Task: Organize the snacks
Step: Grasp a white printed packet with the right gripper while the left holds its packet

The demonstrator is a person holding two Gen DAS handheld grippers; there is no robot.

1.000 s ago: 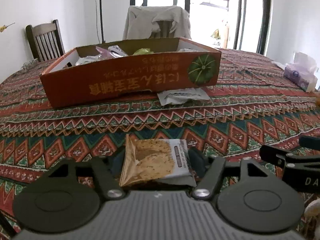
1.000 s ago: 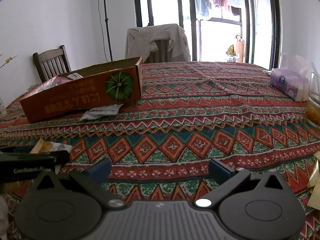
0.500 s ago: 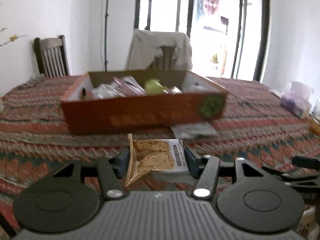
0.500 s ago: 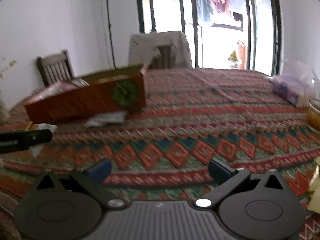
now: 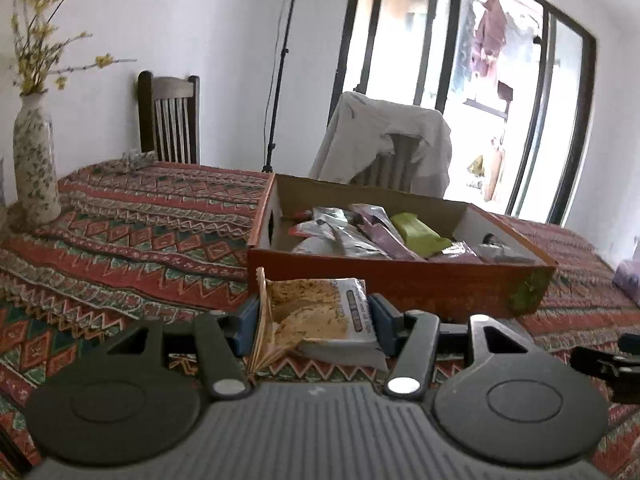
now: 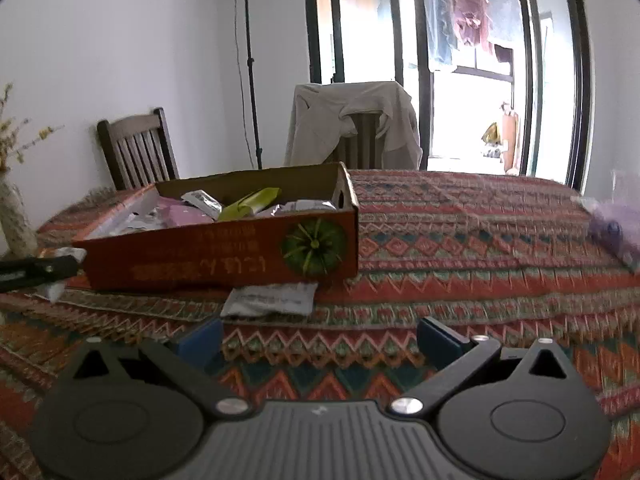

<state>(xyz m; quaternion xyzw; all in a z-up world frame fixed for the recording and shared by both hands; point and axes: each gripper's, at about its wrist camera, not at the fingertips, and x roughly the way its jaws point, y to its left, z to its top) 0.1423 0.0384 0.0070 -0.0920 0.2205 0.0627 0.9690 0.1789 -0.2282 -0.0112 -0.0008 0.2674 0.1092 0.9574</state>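
Note:
My left gripper is shut on a clear cracker packet, held off the cloth just in front of the near wall of the orange cardboard box. Several wrapped snacks lie inside that box. In the right wrist view the same orange box stands ahead to the left, with a white snack packet flat on the cloth against its front. My right gripper hangs open and empty over the cloth, just short of that white packet. The left gripper's finger pokes in at the left edge.
A flowered vase with dry yellow stems stands at the table's left. Two chairs, one draped with a pale garment, stand behind the table. A purple tissue pack lies at the right. A light stand rises by the wall.
The left gripper lifted the cracker packet off the cloth and carried it up to the box, rolling a little. The right gripper rose and advanced toward the white packet.

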